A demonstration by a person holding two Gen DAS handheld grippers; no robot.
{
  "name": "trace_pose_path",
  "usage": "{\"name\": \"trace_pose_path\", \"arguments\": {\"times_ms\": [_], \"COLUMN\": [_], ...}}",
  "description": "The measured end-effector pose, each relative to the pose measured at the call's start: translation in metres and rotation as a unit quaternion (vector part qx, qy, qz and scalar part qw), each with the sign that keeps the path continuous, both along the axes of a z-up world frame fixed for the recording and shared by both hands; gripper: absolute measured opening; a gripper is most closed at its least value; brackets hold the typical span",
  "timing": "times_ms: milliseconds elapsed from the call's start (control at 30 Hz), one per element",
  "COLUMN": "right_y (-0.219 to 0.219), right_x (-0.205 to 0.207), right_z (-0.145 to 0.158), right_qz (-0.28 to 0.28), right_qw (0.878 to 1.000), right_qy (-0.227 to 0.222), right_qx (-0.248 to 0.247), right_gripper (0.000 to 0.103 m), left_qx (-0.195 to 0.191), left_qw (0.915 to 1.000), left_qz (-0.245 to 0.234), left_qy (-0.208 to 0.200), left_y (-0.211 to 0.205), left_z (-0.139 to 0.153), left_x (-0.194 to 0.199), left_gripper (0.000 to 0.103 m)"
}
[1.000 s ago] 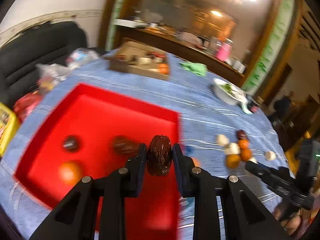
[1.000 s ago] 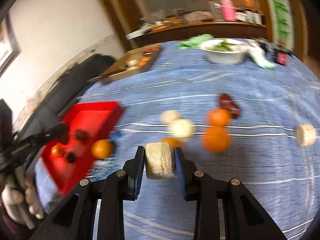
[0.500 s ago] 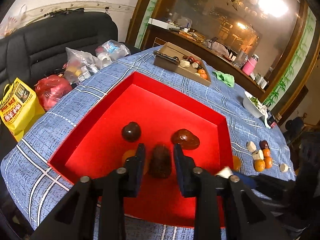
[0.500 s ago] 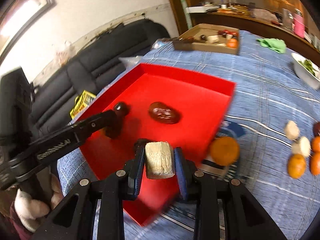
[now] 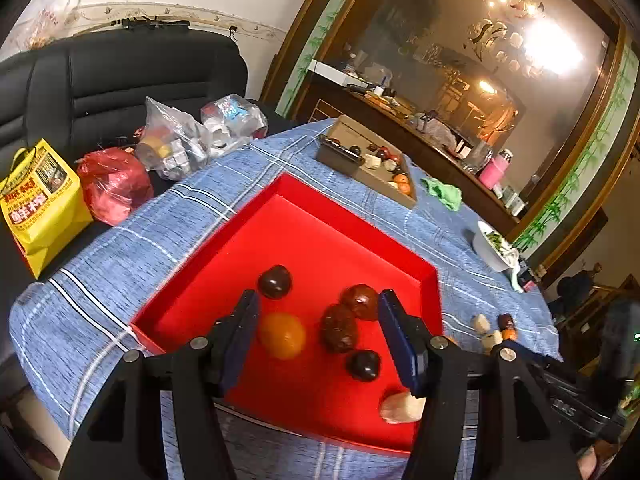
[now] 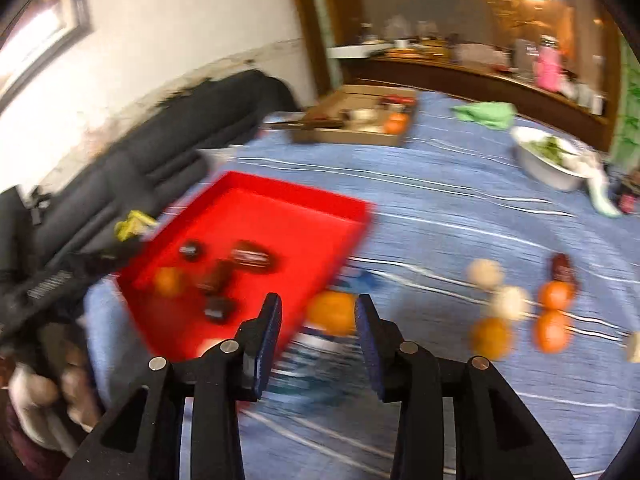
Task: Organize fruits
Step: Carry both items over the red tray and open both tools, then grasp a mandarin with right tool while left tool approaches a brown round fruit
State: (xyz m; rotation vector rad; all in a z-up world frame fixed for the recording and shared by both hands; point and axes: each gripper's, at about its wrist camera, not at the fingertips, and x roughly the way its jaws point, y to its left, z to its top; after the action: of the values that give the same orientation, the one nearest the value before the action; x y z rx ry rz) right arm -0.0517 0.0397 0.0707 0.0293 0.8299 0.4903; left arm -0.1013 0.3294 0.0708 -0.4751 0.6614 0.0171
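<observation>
A red tray (image 5: 304,220) lies on the blue cloth. In it are an orange (image 5: 281,335), a wrinkled dark date (image 5: 339,329), a brown fruit (image 5: 360,301), two dark round fruits (image 5: 274,281) and a pale chunk (image 5: 401,407) near its front edge. My left gripper (image 5: 318,340) is open and empty above the tray. My right gripper (image 6: 318,334) is open and empty, just right of the tray (image 6: 280,212), with an orange (image 6: 332,312) on the cloth between its fingers. More oranges (image 6: 554,294), pale chunks (image 6: 485,273) and a date (image 6: 562,266) lie to the right.
A cardboard box (image 5: 372,164) with fruit, a green cloth (image 5: 444,194) and a white bowl (image 5: 494,246) stand further back. Bags (image 5: 114,184) and a black sofa (image 5: 100,76) are at the left table edge.
My left gripper opened and let the date go into the tray. My right gripper opened, dropped the pale chunk into the tray and swung right, back over the cloth.
</observation>
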Motion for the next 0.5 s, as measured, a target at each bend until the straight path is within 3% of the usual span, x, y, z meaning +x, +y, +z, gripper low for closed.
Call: {"name": "trace_pose_path", "arguments": {"times_ms": [100,333,500], "right_y": [-0.016,0.022,0.039], "right_x": [0.006,0.013,0.027], "right_z": [-0.015,-0.033,-0.048], "right_qz": [-0.016,0.031,0.049], "right_qw": [1.000,0.999,0.998], "right_qy": [0.023,0.004,0.014], "right_qx": [0.000,-0.037,-0.049], "right_gripper": [0.042,0.042,0.042], "left_qx": [0.001,0.016,0.022], "left_qw": [0.9999,0.9993,0.9989], "left_qz": [-0.014,-0.032,-0.042], "left_qy": [-0.003,-0.008,-0.007], "left_y": [-0.012,-0.027,-0.034], "left_z": [0.002,0.011,0.013], "left_x": [0.001,0.000,0.002], "left_gripper": [0.060,0.060,0.060]}}
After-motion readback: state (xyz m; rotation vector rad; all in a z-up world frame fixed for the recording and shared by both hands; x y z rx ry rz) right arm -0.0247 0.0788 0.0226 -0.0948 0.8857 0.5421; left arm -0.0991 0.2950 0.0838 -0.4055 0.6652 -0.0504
